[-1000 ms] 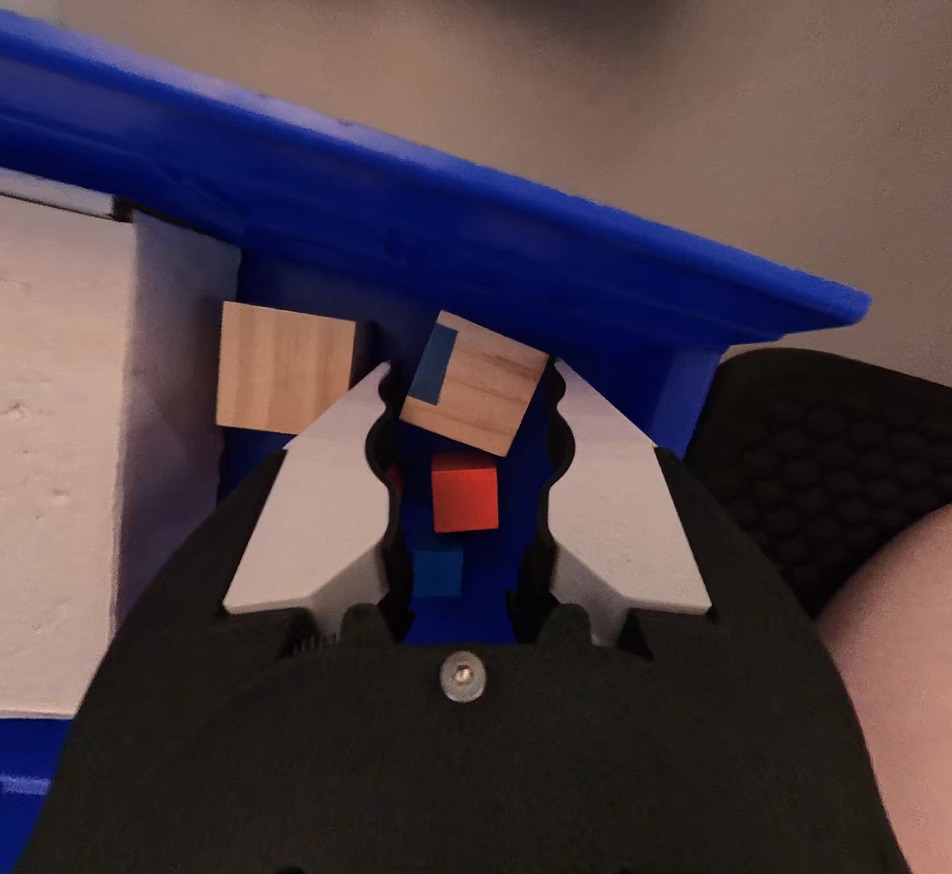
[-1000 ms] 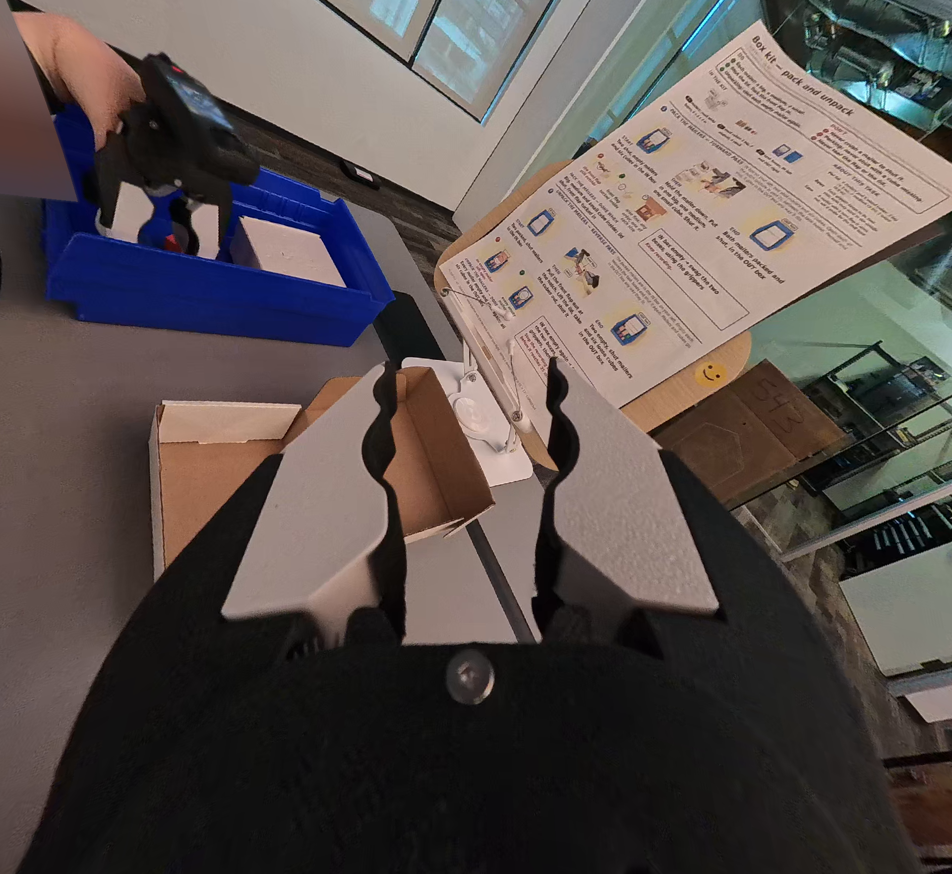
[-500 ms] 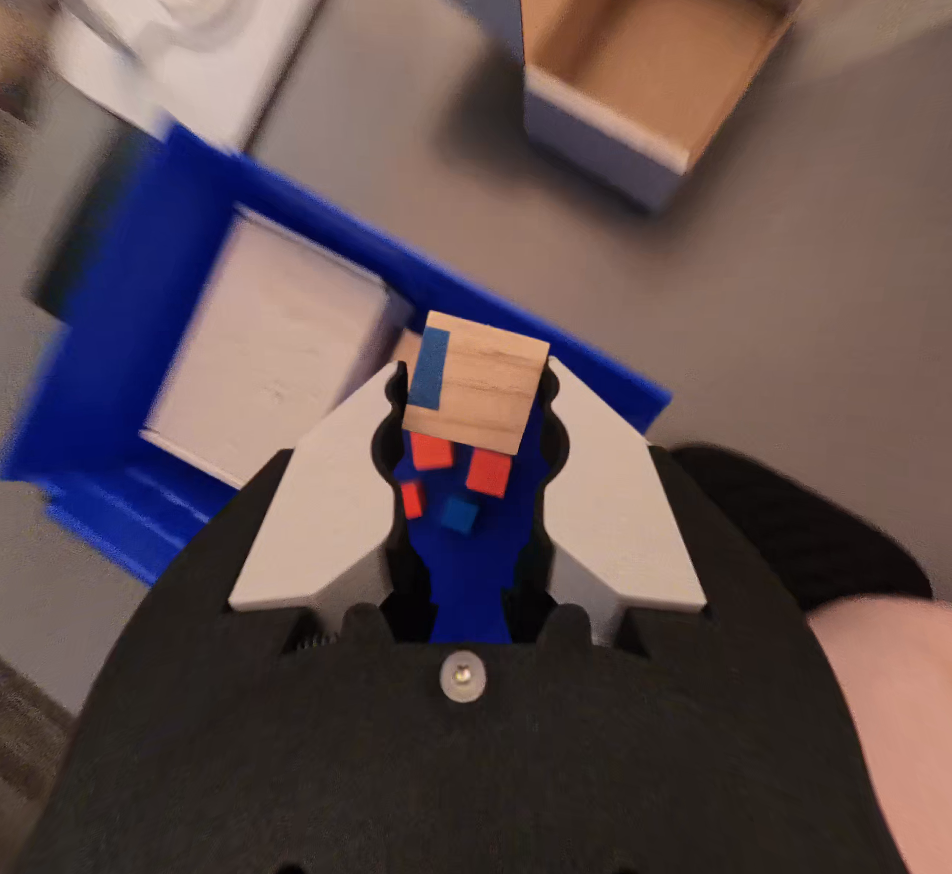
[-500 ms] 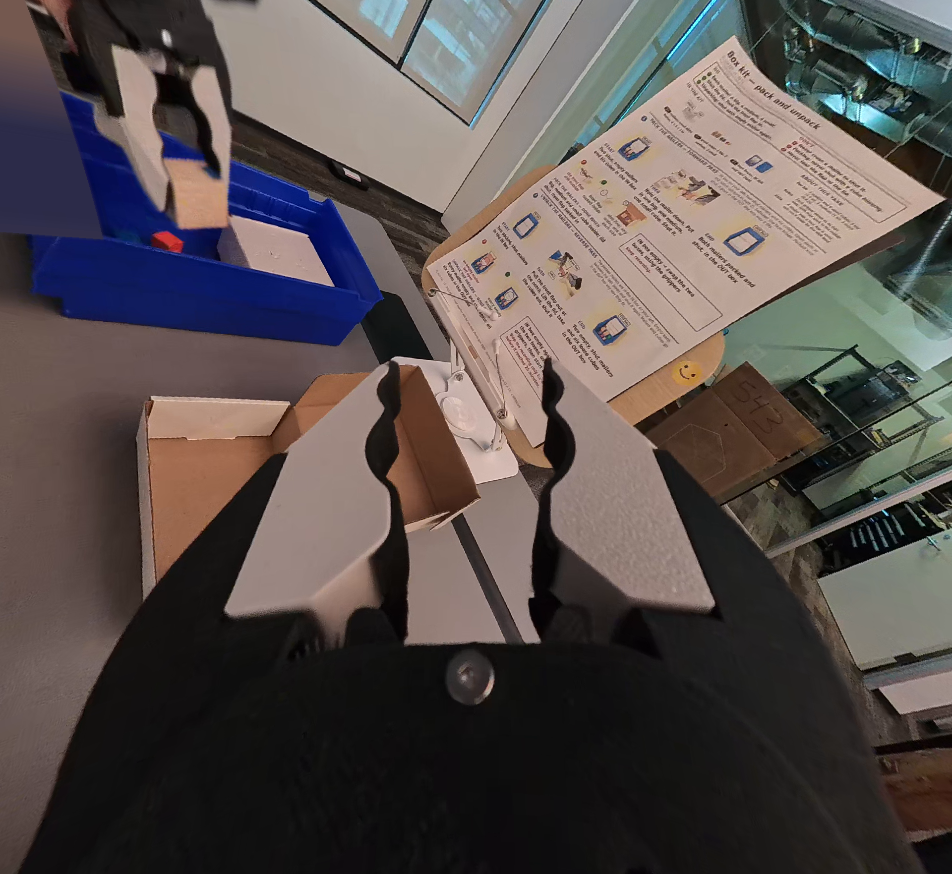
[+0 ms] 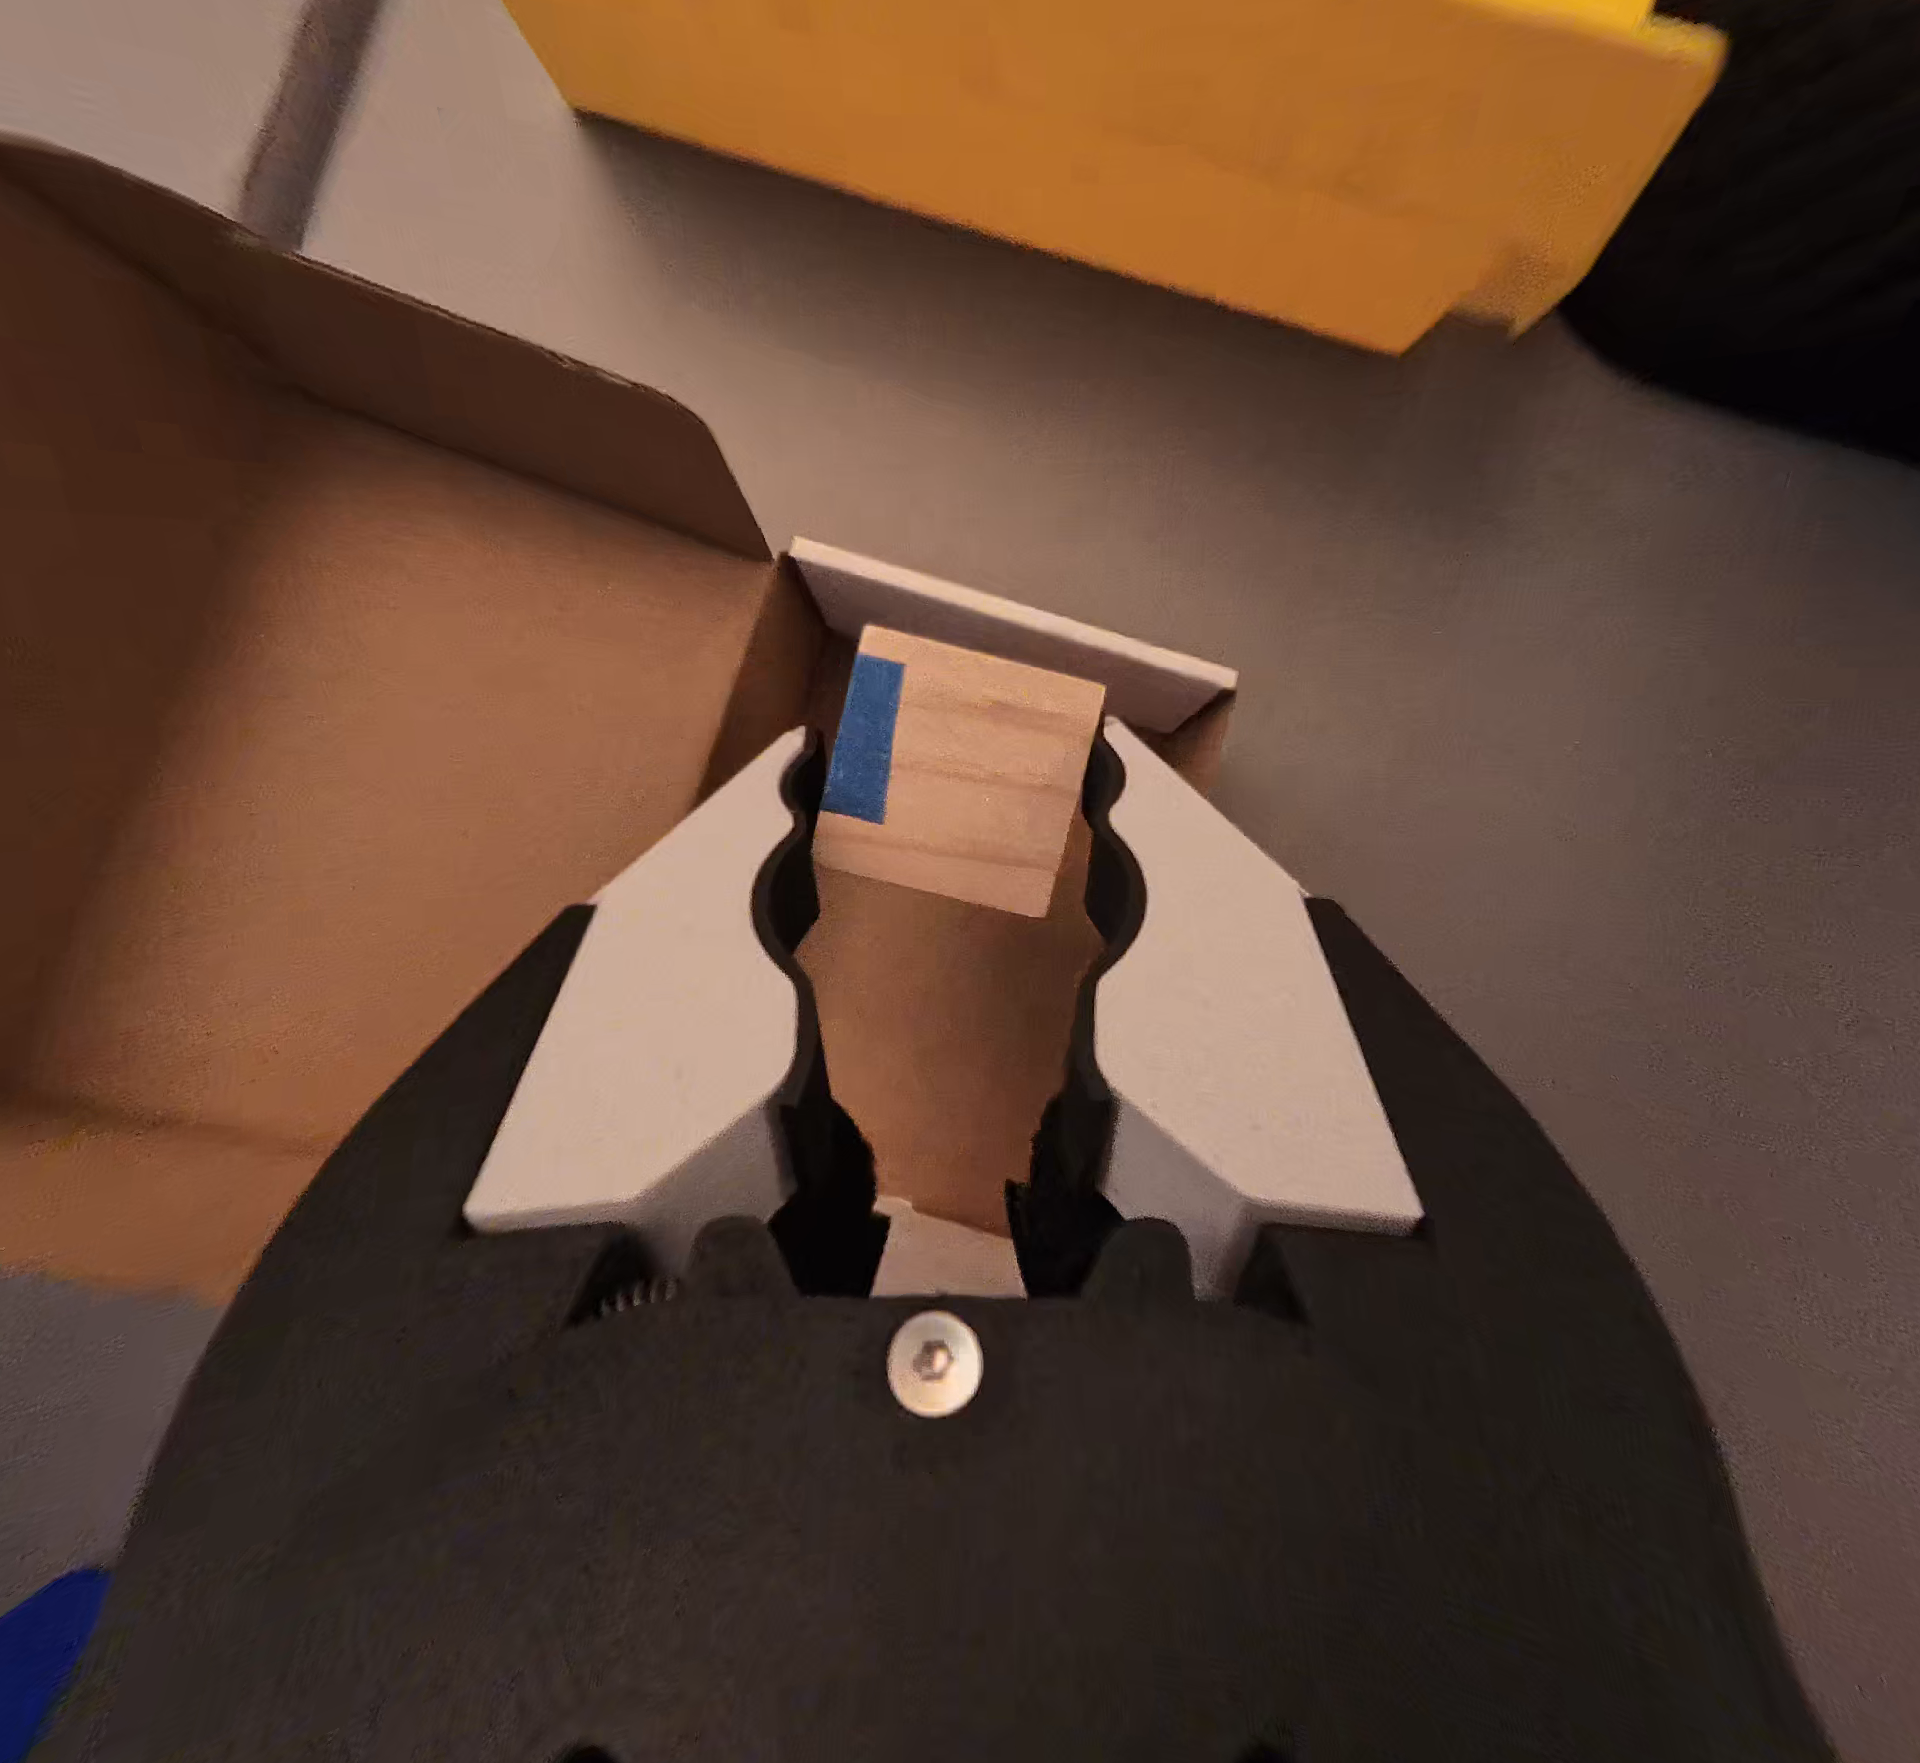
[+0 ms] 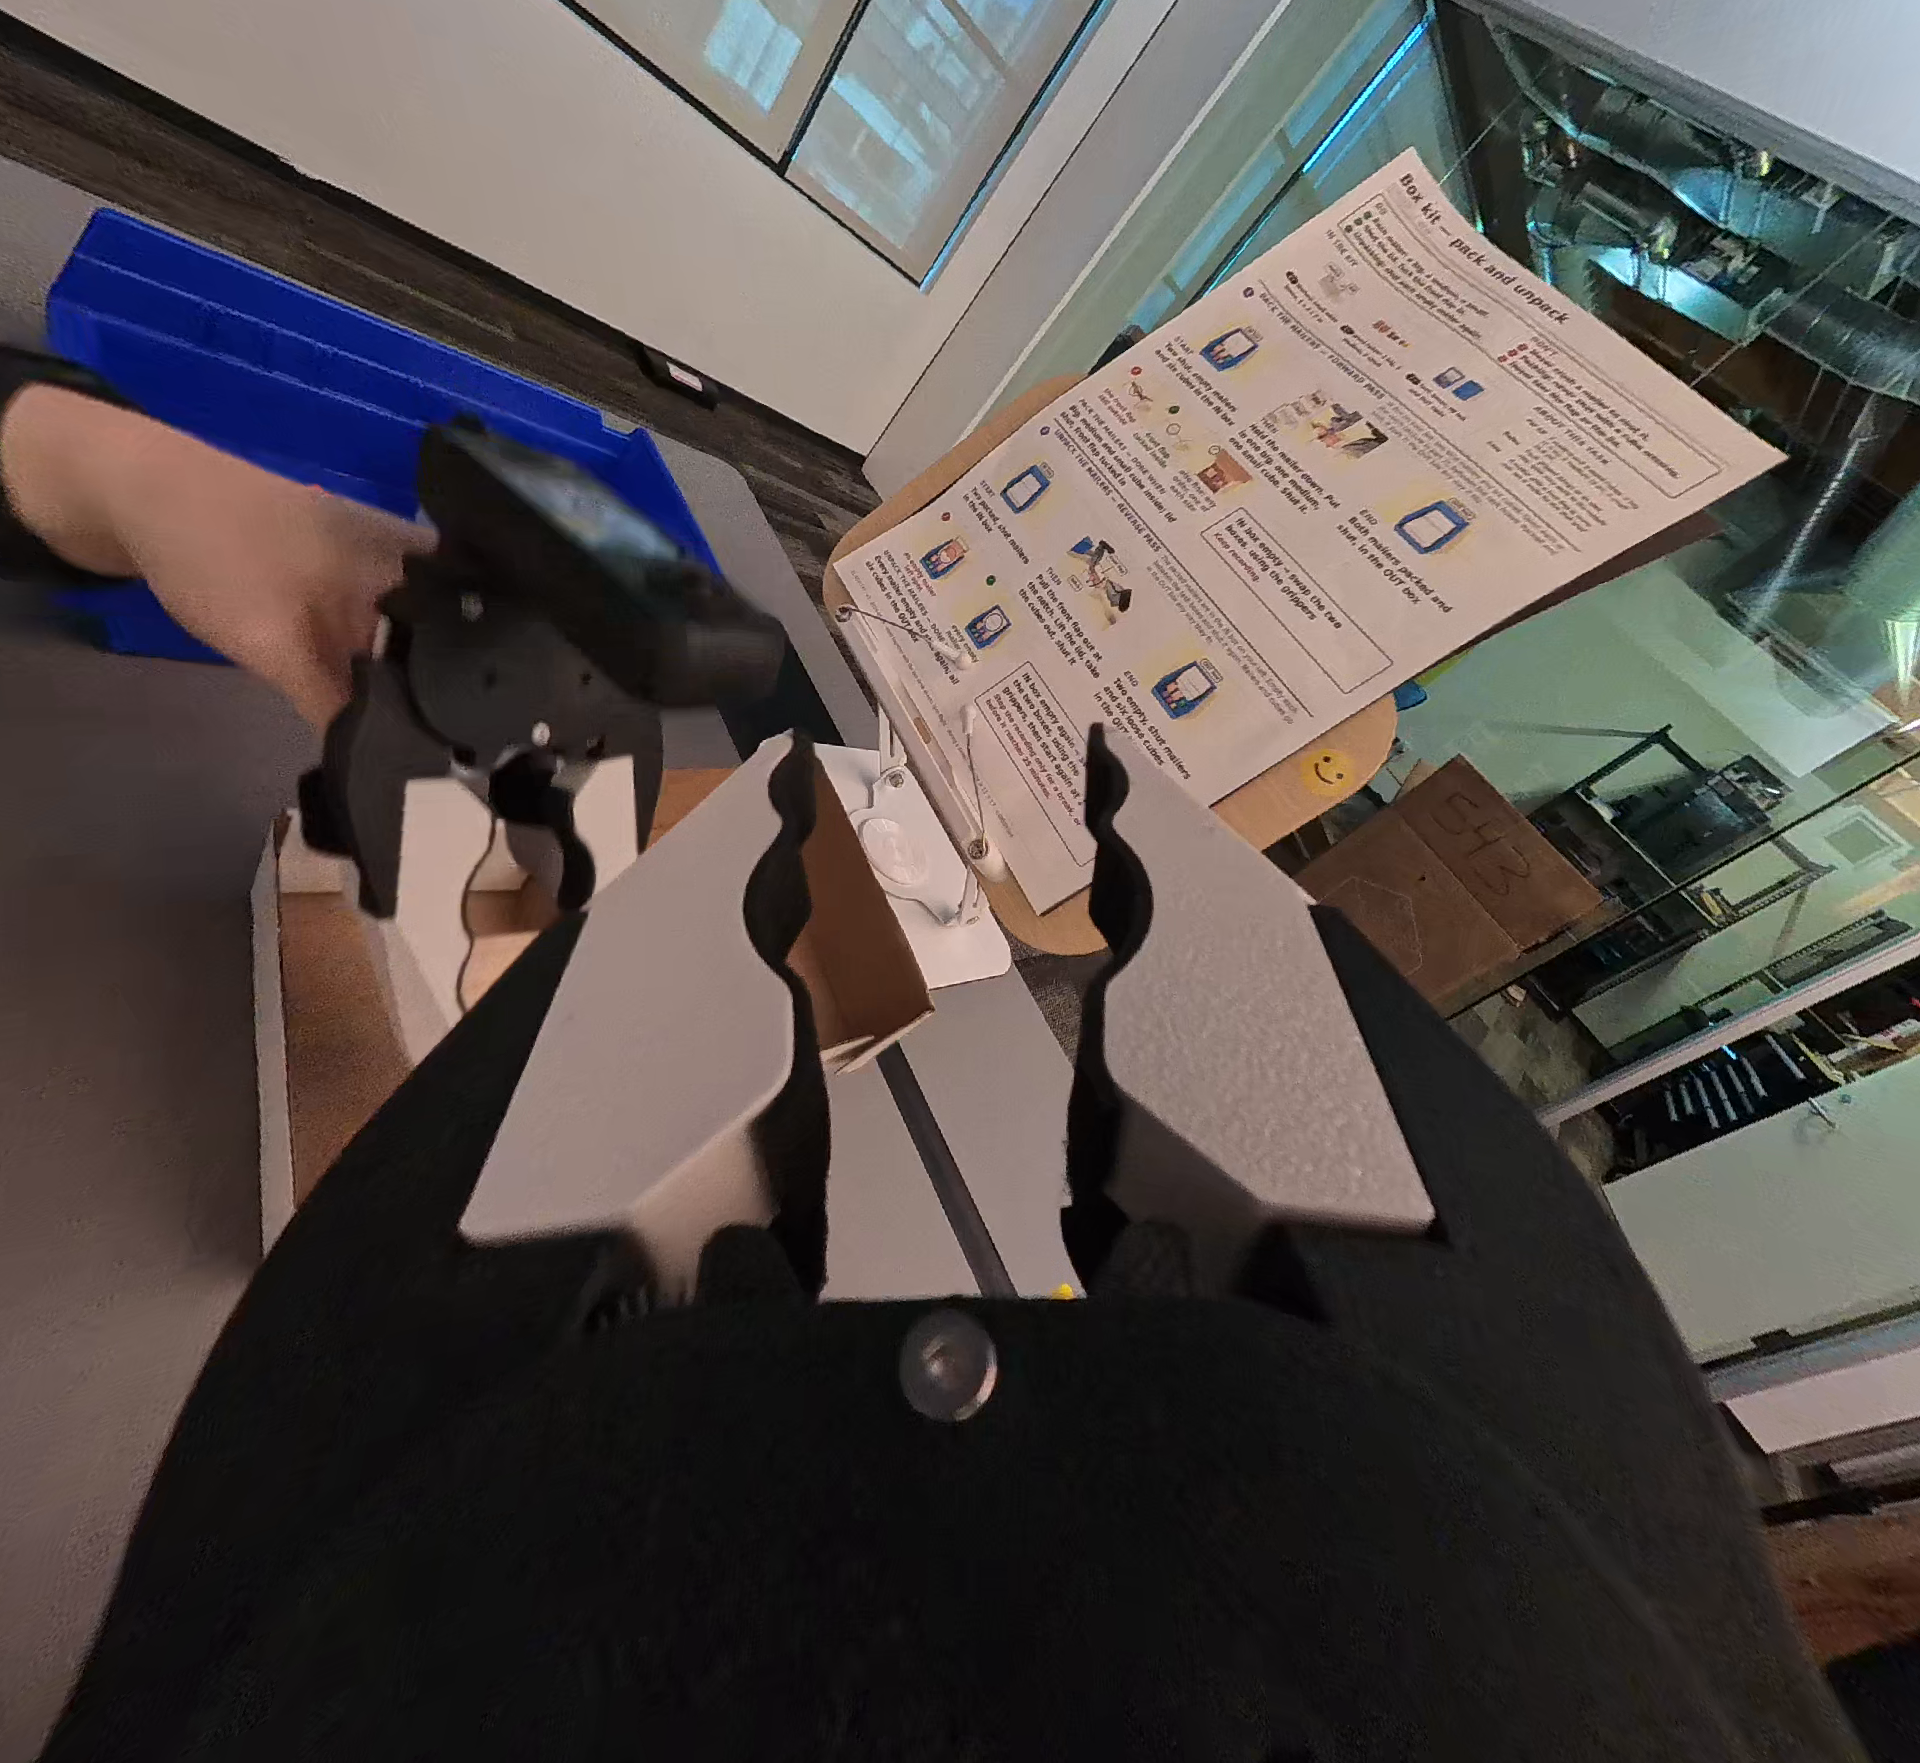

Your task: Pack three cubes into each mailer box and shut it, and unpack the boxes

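At frame centre, the left gripper (image 5: 951,804) pinches 1 wooden cube (image 5: 971,773) over the open mailer box (image 5: 312,778). It looks light, rigid, best gripped on flat sides. The right gripper (image 6: 940,866) gapes empty.

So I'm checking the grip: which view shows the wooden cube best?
The left wrist view: the wooden cube with blue tape sits clamped in the left hand-held gripper over the open mailer box. In the right wrist view, that gripper hides it.
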{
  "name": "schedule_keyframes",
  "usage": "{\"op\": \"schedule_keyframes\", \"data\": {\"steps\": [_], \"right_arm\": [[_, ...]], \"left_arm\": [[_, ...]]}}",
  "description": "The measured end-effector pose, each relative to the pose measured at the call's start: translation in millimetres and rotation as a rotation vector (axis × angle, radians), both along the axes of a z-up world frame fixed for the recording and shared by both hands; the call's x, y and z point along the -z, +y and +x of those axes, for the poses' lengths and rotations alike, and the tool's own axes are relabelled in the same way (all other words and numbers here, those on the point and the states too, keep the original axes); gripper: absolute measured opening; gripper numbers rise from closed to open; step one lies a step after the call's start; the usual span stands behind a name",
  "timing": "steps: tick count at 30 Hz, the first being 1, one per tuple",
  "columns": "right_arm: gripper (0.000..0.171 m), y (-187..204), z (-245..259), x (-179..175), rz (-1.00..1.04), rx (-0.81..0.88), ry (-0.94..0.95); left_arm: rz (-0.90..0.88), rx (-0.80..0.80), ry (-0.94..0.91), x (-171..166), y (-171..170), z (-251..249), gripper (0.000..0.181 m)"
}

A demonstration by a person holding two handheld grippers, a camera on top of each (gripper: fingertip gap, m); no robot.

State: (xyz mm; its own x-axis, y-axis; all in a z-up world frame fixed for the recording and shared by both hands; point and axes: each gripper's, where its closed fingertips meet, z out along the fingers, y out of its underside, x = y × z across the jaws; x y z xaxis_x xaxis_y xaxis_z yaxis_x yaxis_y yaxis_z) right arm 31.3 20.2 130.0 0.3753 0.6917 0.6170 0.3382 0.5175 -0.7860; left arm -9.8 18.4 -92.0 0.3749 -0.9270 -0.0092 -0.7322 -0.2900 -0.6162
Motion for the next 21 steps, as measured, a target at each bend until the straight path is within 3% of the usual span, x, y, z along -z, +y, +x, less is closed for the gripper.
{"op": "schedule_keyframes", "data": {"steps": [9, 19, 21], "right_arm": [[0.051, -2, -2, 1, -0.006, -0.017, -0.015], [0.052, -4, -9, 9, -0.008, -0.023, -0.063], [0.052, -3, -8, 9, -0.008, -0.024, -0.061]], "left_arm": [[0.020, 0.039, 0.173, 50, 8, 2, 0.049], [-0.001, 0.057, 0.191, 67, 7, 4, 0.050], [-0.011, 0.032, 0.159, 63, 6, 6, 0.065]]}}
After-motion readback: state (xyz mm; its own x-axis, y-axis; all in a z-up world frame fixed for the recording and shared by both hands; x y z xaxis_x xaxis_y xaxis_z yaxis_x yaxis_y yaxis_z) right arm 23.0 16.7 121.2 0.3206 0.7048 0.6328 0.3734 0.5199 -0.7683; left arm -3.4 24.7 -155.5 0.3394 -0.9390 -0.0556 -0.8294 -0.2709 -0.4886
